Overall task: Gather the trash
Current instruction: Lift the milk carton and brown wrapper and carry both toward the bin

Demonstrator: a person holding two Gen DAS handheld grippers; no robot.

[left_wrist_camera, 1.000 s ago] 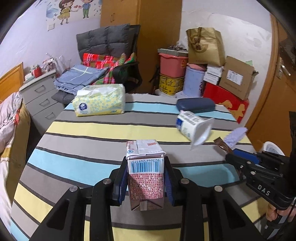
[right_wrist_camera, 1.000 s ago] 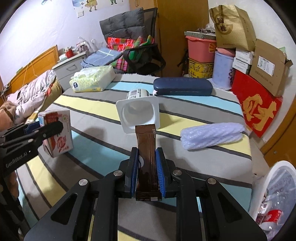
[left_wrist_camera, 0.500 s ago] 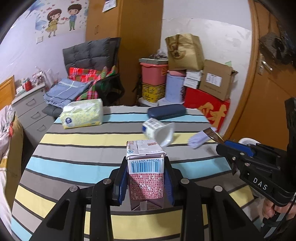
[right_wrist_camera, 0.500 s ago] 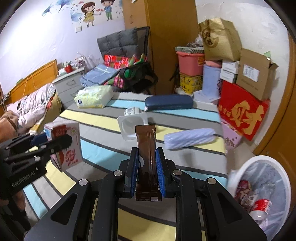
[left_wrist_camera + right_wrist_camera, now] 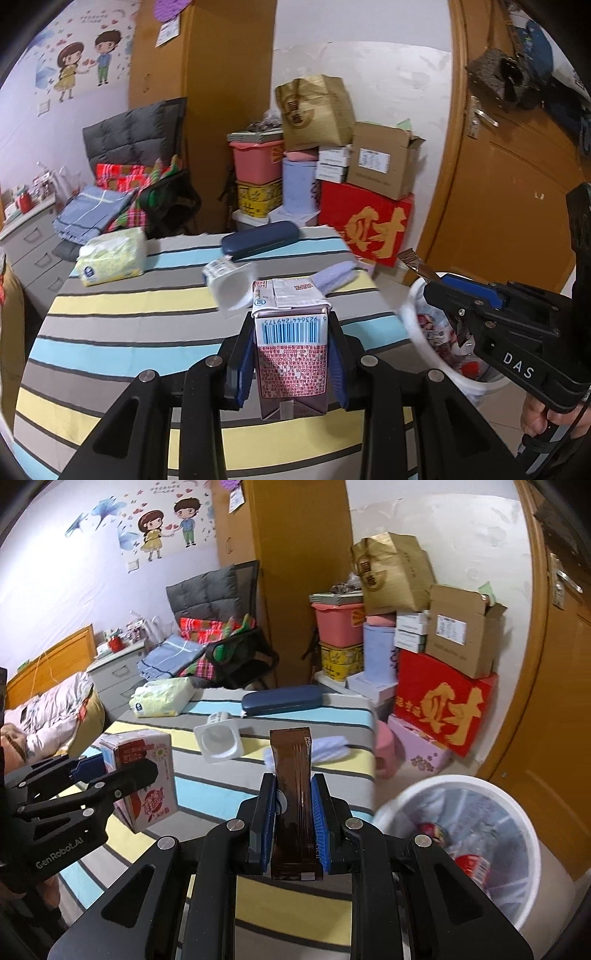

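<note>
A home bedroom: bed [image 5: 44, 716] (rumpled), drawers [image 5: 118, 675], stacked boxes [image 5: 439, 701].
</note>
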